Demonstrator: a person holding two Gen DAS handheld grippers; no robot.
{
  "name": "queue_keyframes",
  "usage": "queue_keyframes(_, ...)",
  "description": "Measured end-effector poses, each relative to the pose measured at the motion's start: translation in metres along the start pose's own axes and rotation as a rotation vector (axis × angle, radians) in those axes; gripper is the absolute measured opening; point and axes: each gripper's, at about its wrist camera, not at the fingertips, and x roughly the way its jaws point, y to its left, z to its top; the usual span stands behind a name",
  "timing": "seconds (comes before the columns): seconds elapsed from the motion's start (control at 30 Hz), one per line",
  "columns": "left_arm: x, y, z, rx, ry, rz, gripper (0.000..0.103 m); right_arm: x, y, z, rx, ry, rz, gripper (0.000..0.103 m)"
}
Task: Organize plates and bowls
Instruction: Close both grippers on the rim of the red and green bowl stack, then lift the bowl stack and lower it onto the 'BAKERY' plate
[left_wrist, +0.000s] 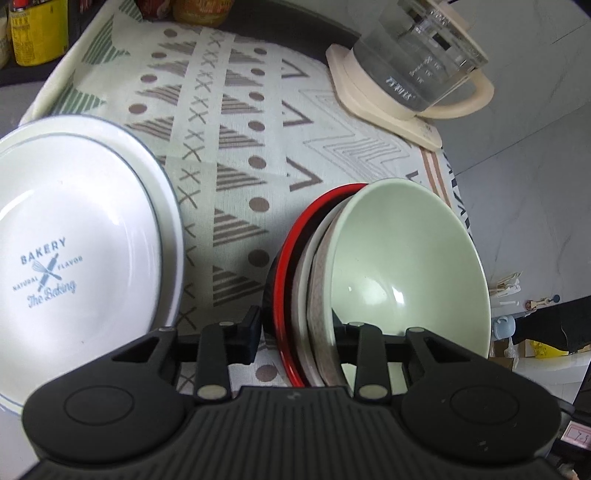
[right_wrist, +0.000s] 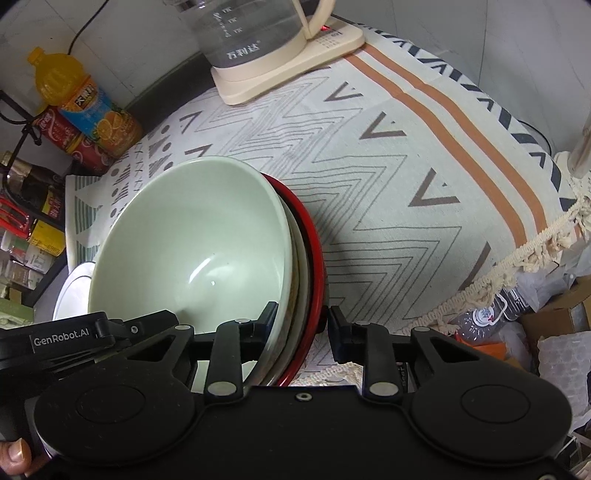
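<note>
A stack of nested bowls stands near the table's edge: a pale green bowl (left_wrist: 406, 258) on top, grey and white bowls under it, a red-rimmed black bowl (left_wrist: 286, 280) at the bottom. My left gripper (left_wrist: 295, 332) straddles the stack's rim, one finger outside the red bowl, one inside the green bowl. My right gripper (right_wrist: 301, 325) straddles the opposite rim of the green bowl (right_wrist: 192, 243) and red bowl (right_wrist: 314, 251). Both pairs of fingers look closed onto the stack. A white plate (left_wrist: 74, 236) printed "BAKERY" lies to the left.
A patterned tablecloth (left_wrist: 236, 147) covers the table. A glass kettle (left_wrist: 417, 62) on a cream base stands at the back. Drink bottles (right_wrist: 85, 107) and jars stand at the back left. The fringed cloth edge (right_wrist: 517, 258) drops off to the right over boxes and clutter.
</note>
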Motion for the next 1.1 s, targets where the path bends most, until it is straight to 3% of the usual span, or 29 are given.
queue_keyframes(0.57,-0.050,0.011,0.014,-0.040,-0.125,-0.006,0.032,-0.024,0.042,0.021,-0.095,-0.084,0.056,0.028)
queue_keyframes(1.1,-0.093,0.063,0.004,-0.173,-0.216,0.043,0.032,-0.020,0.102,0.016,-0.222,-0.057,0.131,0.028)
